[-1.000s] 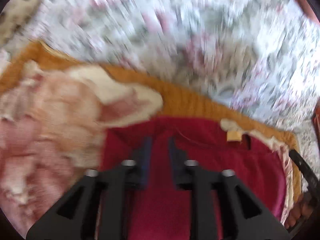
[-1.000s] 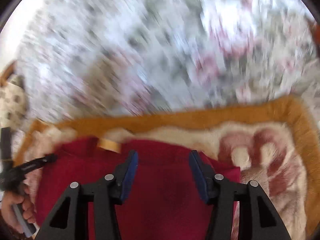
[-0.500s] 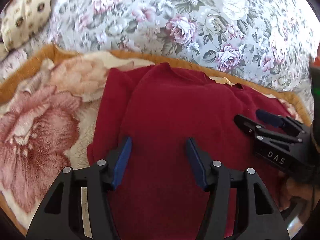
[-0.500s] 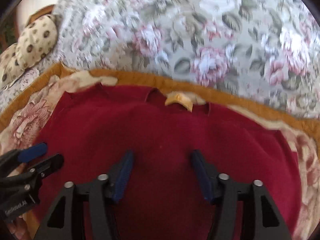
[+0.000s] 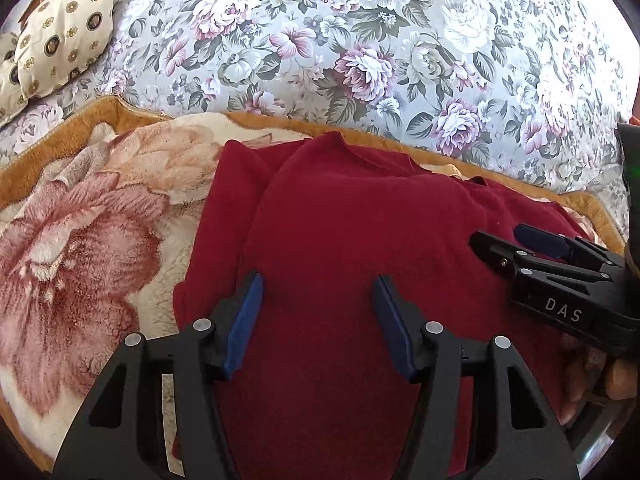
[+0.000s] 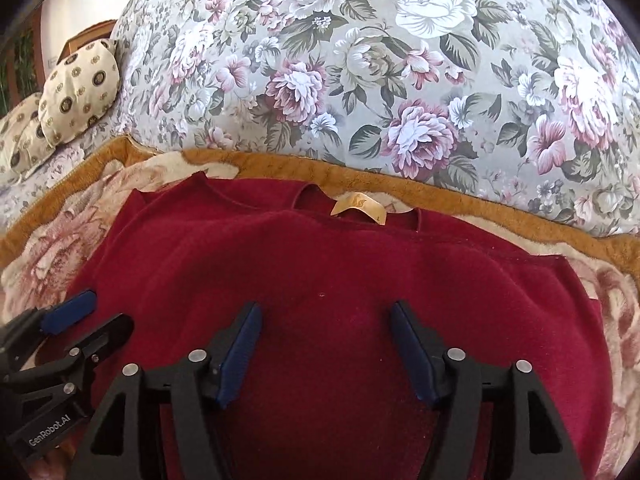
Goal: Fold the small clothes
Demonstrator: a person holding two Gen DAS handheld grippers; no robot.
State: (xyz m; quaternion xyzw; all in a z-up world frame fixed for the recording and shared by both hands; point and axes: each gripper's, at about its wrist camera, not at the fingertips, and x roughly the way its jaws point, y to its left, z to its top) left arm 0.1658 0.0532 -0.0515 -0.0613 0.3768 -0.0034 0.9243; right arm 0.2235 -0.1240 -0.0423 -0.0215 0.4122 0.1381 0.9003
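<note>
A dark red sweater (image 5: pixel 360 220) lies flat on a fleece blanket, its left side folded over so a second layer shows along that edge. A tan neck label (image 6: pixel 358 206) marks the collar at the far side. My left gripper (image 5: pixel 318 280) hovers open over the sweater's near left part, with only flat cloth under the gap. My right gripper (image 6: pixel 325 308) is over the near middle; its jaws are opening and nothing is pinched between them. Each gripper shows in the other's view: the right gripper (image 5: pixel 498 236) at the right edge, the left gripper (image 6: pixel 108 308) at the lower left.
The blanket (image 5: pixel 80 240) is cream with large pink flowers and an orange border. It lies on a bed with a grey floral bedspread (image 5: pixel 360 40). Cream patterned pillows (image 5: pixel 60 52) sit at the far left. A person's hand (image 5: pixel 616 380) holds the right gripper's handle.
Both views were blurred by fast motion and are now steady over the sweater. The jaws of both grippers stand wider than a second ago. The sweater now lies spread flat.
</note>
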